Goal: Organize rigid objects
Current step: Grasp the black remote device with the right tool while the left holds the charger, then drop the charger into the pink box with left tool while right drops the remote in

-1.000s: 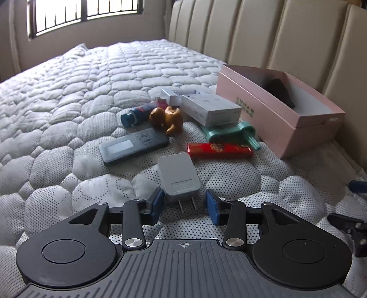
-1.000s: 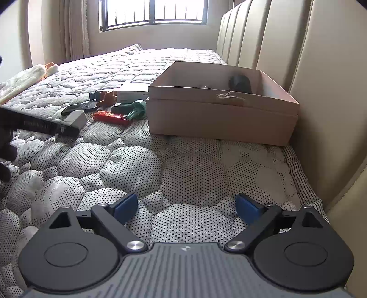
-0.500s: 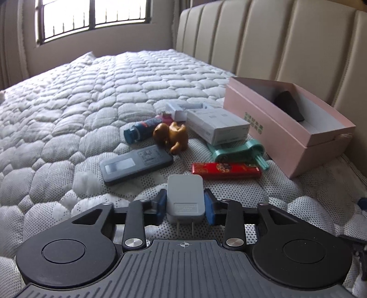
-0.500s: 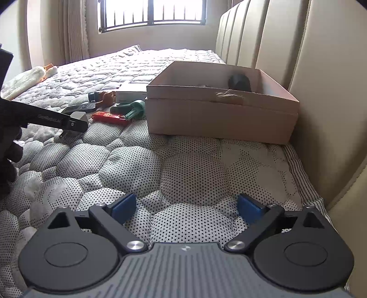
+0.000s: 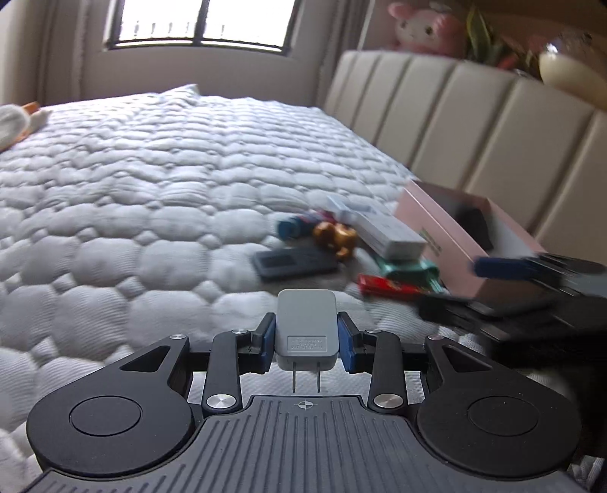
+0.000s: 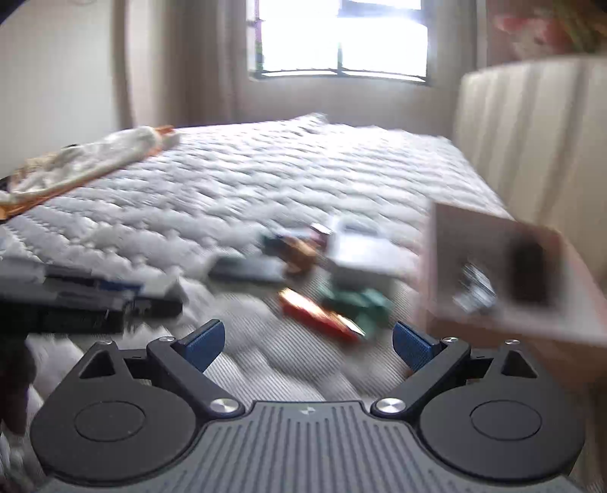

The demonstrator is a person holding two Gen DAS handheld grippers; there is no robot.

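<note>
Left hand-held gripper (image 5: 306, 343) clamps the charger (image 5: 305, 325), prongs rearward; right hand-held gripper (image 6: 306, 340) wide open, empty. Carry level to the box (image 5: 470, 242); release low inside.

Daylight from a blown-out window (image 6: 341, 36), soft dim room, heavy motion blur on the bed (image 6: 265, 182) and box (image 6: 500, 273), fisheye bending at edges
</note>
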